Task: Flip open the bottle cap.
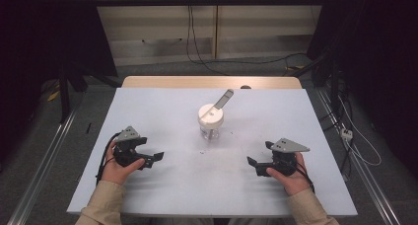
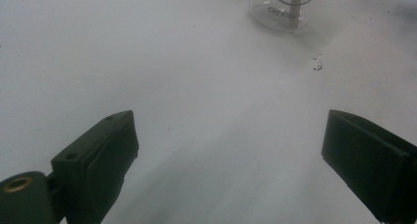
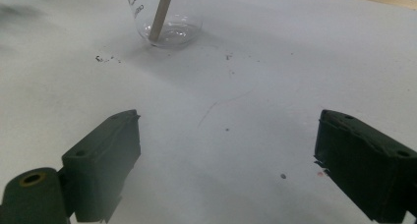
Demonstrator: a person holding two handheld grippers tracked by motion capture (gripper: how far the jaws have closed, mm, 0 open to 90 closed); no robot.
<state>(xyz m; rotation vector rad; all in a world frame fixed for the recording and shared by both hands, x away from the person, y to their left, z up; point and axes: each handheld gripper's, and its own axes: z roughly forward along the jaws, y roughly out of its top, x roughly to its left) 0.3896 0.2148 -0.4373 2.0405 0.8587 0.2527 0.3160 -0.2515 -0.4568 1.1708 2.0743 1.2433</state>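
- A clear lidded jar (image 1: 211, 120) with a stick (image 3: 161, 13) inside stands mid-worktop (image 1: 162, 185); looks light, slippery, breakable.
- Left tongs (image 1: 152, 159) and right tongs (image 1: 256, 167) are both spread, empty; grip the jar's body.

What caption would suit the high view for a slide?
Two open claws, left and right, rest on a white table either side of a lidded clear jar holding a stick.

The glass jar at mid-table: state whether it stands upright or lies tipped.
Upright. The glass jar stands on its base on the table, white lid on top, a stick leaning inside.
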